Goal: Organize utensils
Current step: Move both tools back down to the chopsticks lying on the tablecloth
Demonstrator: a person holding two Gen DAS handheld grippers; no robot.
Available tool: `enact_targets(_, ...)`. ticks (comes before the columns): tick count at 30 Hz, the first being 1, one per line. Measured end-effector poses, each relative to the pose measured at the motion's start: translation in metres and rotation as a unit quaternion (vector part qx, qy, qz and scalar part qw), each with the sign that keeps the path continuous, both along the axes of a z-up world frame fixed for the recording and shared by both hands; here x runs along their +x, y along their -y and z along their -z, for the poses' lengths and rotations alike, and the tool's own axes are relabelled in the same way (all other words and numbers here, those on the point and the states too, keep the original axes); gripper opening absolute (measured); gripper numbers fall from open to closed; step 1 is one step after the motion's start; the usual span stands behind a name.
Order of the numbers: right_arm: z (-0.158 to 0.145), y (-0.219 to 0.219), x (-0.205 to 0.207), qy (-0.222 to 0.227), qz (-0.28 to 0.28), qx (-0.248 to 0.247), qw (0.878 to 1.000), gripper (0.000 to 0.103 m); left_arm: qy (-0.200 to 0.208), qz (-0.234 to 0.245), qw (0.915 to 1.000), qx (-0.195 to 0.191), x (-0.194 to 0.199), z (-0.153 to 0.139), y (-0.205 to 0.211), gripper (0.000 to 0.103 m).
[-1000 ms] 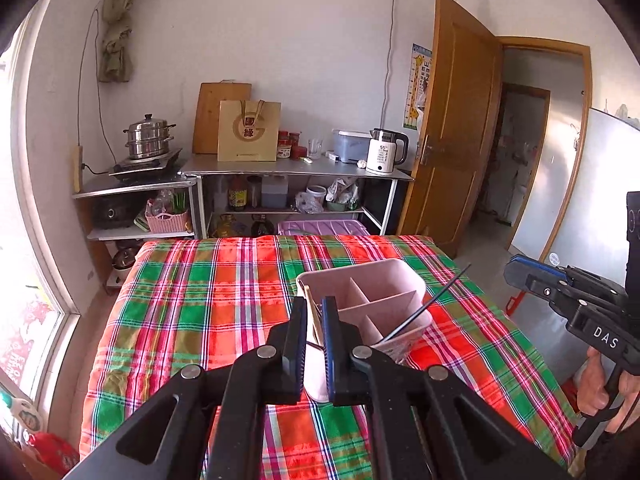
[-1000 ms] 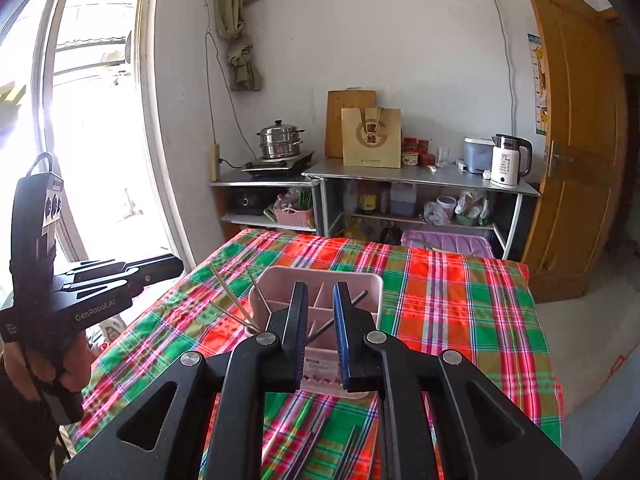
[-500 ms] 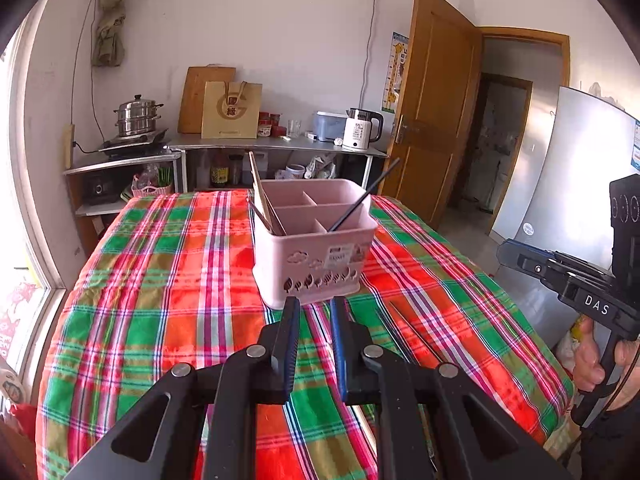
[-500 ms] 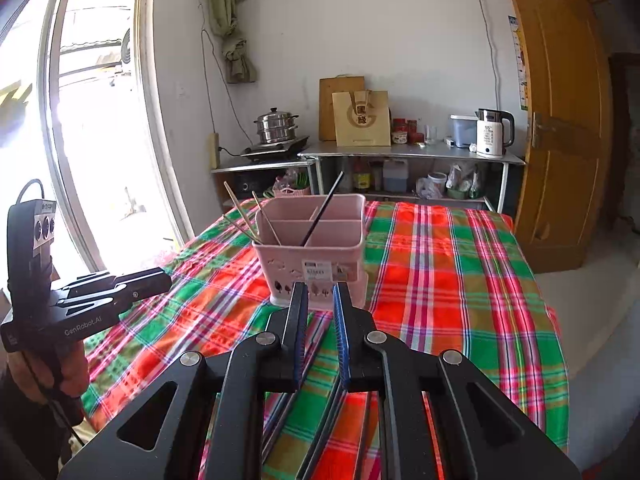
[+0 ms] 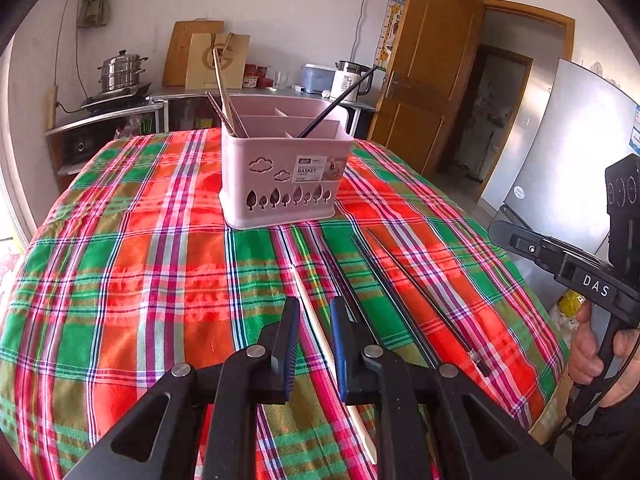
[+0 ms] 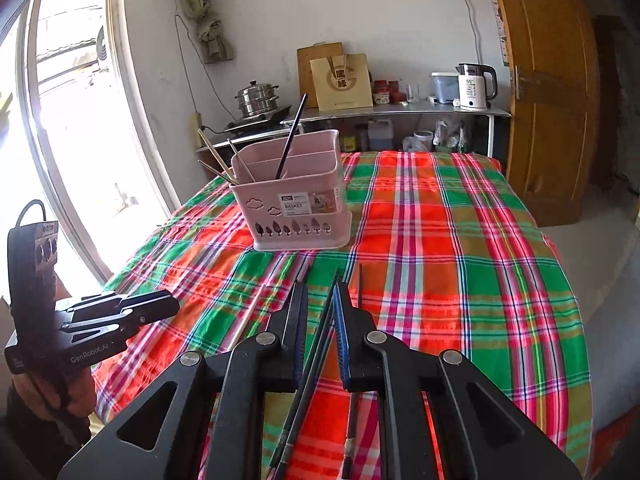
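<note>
A pink divided utensil basket stands on the plaid-covered table and holds a few wooden chopsticks and one black chopstick. A light wooden chopstick and several black chopsticks lie on the cloth in front of it. My left gripper hovers with its fingers slightly apart on either side of the wooden chopstick. My right gripper hovers slightly open over the black chopsticks, holding nothing.
The plaid table drops off at its edges. Behind it a metal shelf carries a kettle, a steamer pot and a paper bag. A wooden door is at the right, a window at the left.
Both grippers have pulled back from above the basket and lowered toward the near table edge, over the loose chopsticks. Their jaws have opened slightly.
</note>
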State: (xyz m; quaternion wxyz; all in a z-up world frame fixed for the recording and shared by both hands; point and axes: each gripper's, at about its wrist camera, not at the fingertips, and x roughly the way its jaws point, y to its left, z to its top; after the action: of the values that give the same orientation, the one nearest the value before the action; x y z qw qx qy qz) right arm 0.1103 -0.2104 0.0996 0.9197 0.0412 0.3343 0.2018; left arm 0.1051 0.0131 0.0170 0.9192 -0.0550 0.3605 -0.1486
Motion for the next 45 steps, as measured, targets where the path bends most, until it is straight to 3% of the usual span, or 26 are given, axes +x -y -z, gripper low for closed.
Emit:
enact_targets(7, 0.016, -0.004, 0.005, -0.022, -0.006, -0.002, 1.0, 0.013, -0.028, 0.006, 0.9996, 0.0, 0.011, 0.016, 0.007, 0.015)
enact_targets(12, 0.029, -0.012, 0.012, -0.039, -0.015, -0.012, 0.999, 0.013, -0.045, 0.011, 0.9989, 0.007, 0.021, 0.027, 0.015, 0.025)
enact_targets(25, 0.082, -0.03, 0.047, -0.109, -0.015, -0.05, 0.993, 0.013, -0.089, -0.004, 0.9956, 0.027, 0.064, 0.06, 0.025, 0.025)
enact_targets(45, 0.089, -0.042, 0.065, -0.12, -0.014, -0.086, 0.989, 0.013, -0.077, -0.004, 0.9956, 0.054, 0.07, 0.062, 0.026, 0.025)
